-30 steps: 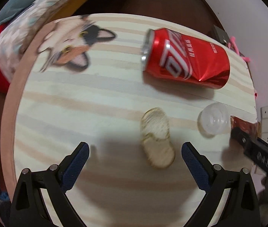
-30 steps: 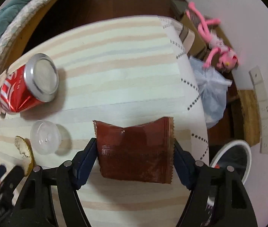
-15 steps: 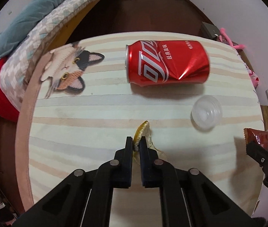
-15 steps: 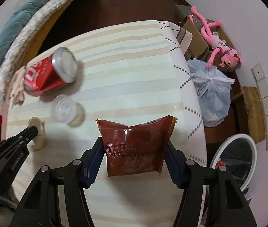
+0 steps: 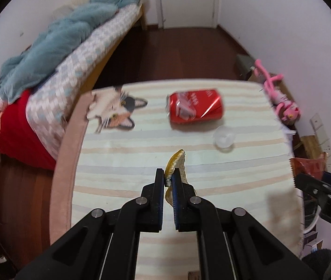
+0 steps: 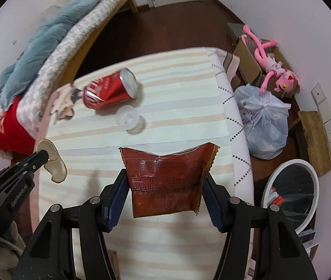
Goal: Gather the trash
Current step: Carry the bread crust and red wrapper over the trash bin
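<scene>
Along the far left wall runs the bed, heaped with a teal blanket and a red cloth at its near end. Below my grippers lies the striped mat that I am clearing, with a cat picture printed at its far left corner. To the right of the mat, on the dark floor, sits a tied plastic bag, and nearer than that the white-rimmed trash bin with a dark liner. A pink plush toy sprawls over cardboard boxes by the right wall.

On the mat, toward the far side, a red soda can lies on its side, dented. Just near and right of it rests a clear plastic lid, apart from the can.

My right gripper is clamped on a brown snack wrapper, pinching it from both side edges so that it bows between the blue pads; the jaws have just been closing a little further on it. The wrapper hangs clear above the mat.

My left gripper is clenched tight on a peel scrap, yellow on one face and pale on the other. The scrap stands edge-on between the fingers and curls out past the tips, lifted off the mat. From the right camera it dangles at the far left, below the black fingertips.
</scene>
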{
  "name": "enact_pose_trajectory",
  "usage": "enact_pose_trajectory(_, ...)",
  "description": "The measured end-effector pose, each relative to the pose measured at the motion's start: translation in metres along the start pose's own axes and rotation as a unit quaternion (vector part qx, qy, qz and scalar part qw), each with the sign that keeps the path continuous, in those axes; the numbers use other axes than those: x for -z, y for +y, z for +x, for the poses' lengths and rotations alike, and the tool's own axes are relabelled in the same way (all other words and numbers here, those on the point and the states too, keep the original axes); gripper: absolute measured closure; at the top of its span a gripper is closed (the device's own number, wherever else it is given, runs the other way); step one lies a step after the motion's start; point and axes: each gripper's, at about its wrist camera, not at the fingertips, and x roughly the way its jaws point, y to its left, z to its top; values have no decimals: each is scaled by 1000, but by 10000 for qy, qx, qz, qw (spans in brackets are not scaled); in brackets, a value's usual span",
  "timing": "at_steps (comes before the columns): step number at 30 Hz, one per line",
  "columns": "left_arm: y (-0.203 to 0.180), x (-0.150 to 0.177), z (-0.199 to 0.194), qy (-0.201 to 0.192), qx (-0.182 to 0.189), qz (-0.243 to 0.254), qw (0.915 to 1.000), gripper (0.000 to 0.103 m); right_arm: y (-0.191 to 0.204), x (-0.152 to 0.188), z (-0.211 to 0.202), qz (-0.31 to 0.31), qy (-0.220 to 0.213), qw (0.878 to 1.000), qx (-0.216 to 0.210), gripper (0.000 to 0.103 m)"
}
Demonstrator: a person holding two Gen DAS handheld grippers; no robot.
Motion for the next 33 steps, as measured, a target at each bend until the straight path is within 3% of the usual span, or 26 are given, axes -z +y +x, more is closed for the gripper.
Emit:
enact_pose_trajectory(8,-39,-2,-77,-587,461,335,9966,99,-24,12,-77,234,-461,9986,-148,41)
enact_pose_trajectory(14,-98,-1,-116,-826,997,689,9892,99,-76,26,-133,610,-754,9953,-55,40)
enact_pose_trajectory(19,-169,5,-121,-754,1384,1146,9808,99,-138,49,-169,1021,-917,9903,208,40)
enact_pose_trajectory(28,-305,27,-69,146,1899,2054,9600,99,-270,95,-160,1932,-634,9767,691,40)
enact_pose_trajectory(31,-346,35,-29,884,2137,2223,9471,99,-313,110,-134,2209,-355,9715,789,40)
enact_pose_trajectory(33,-373,41,9,1622,2350,2223,9322,99,-338,117,-112,2385,-134,9679,779,40)
